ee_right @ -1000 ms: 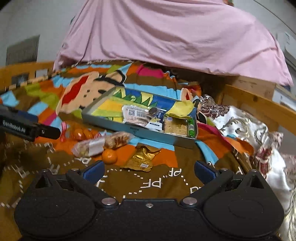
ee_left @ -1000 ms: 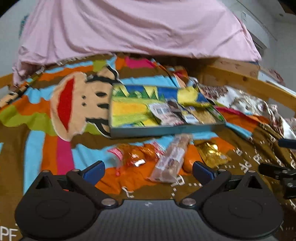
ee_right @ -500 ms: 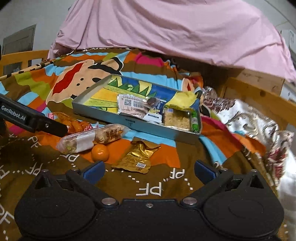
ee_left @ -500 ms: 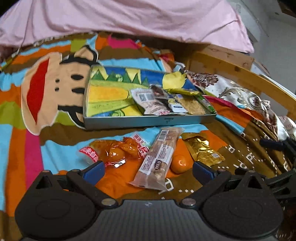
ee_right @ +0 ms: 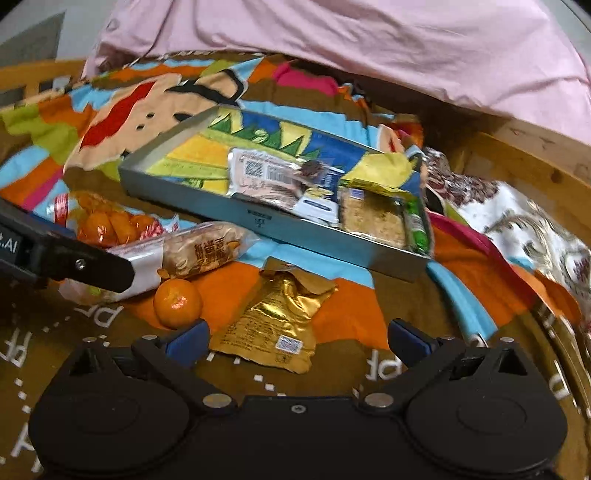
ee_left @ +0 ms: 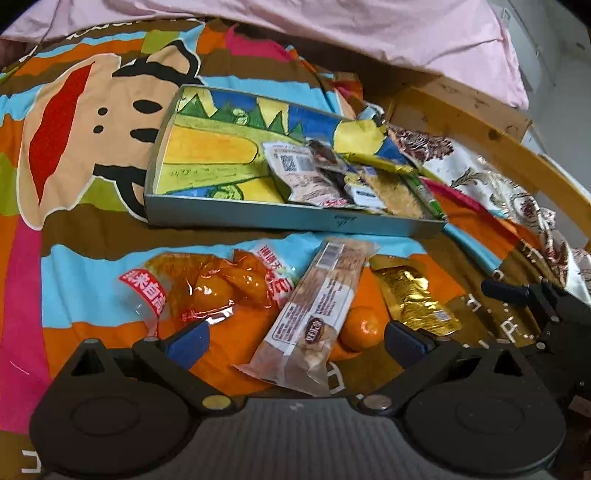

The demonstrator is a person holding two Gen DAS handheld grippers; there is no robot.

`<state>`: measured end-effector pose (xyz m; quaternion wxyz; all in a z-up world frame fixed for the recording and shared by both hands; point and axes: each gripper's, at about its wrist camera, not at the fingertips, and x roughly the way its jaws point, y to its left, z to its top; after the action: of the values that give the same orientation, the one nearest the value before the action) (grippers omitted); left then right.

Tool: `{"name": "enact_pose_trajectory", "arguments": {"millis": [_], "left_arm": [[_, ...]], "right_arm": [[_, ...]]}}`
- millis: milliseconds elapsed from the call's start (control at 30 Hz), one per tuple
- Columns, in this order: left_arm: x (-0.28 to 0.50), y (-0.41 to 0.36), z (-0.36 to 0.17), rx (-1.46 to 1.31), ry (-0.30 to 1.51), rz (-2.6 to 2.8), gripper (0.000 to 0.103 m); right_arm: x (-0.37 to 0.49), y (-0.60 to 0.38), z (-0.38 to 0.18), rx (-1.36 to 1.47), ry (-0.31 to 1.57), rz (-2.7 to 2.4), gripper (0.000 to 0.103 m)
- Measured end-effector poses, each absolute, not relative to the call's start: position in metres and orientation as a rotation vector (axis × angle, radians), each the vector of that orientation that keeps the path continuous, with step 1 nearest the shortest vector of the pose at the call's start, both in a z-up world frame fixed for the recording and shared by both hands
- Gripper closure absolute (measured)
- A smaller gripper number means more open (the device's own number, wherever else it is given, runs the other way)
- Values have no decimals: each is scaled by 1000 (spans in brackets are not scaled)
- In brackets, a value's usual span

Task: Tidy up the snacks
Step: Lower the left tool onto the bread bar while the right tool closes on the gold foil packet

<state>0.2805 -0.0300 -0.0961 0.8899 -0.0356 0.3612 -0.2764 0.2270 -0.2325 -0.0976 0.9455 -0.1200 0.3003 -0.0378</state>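
Observation:
A shallow grey box [ee_left: 280,218] [ee_right: 207,199] with a colourful bottom holds several snack packets at its right end. In front of it on the blanket lie a clear bag of orange snacks [ee_left: 207,288] [ee_right: 107,225], a long cracker bar [ee_left: 317,314] [ee_right: 199,251], a mandarin [ee_left: 360,326] [ee_right: 177,302] and a gold packet [ee_left: 413,299] [ee_right: 277,325]. My left gripper [ee_left: 295,341] is open, low over the near end of the cracker bar. My right gripper [ee_right: 297,341] is open, low over the near end of the gold packet. The left gripper's body shows in the right wrist view [ee_right: 66,254].
A pink duvet [ee_left: 332,33] is heaped at the back. A wooden bed rail [ee_left: 498,147] [ee_right: 524,162] runs along the right, with a patterned white cloth [ee_left: 491,184] beside it. The right gripper's body shows at the left wrist view's right edge [ee_left: 546,306].
Both grippers have moved forward and down toward the loose snacks; the snacks and box look larger and nearer. Both stay open. Nothing was picked up.

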Motion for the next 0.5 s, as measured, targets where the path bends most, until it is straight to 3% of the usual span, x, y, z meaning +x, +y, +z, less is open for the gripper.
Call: {"name": "enact_pose_trajectory", "arguments": {"millis": [500], "left_arm": [[277,-44,-94,-107,777,-716,2]], "right_arm": [[233,-253,-102,-266,647,-226,1]]}}
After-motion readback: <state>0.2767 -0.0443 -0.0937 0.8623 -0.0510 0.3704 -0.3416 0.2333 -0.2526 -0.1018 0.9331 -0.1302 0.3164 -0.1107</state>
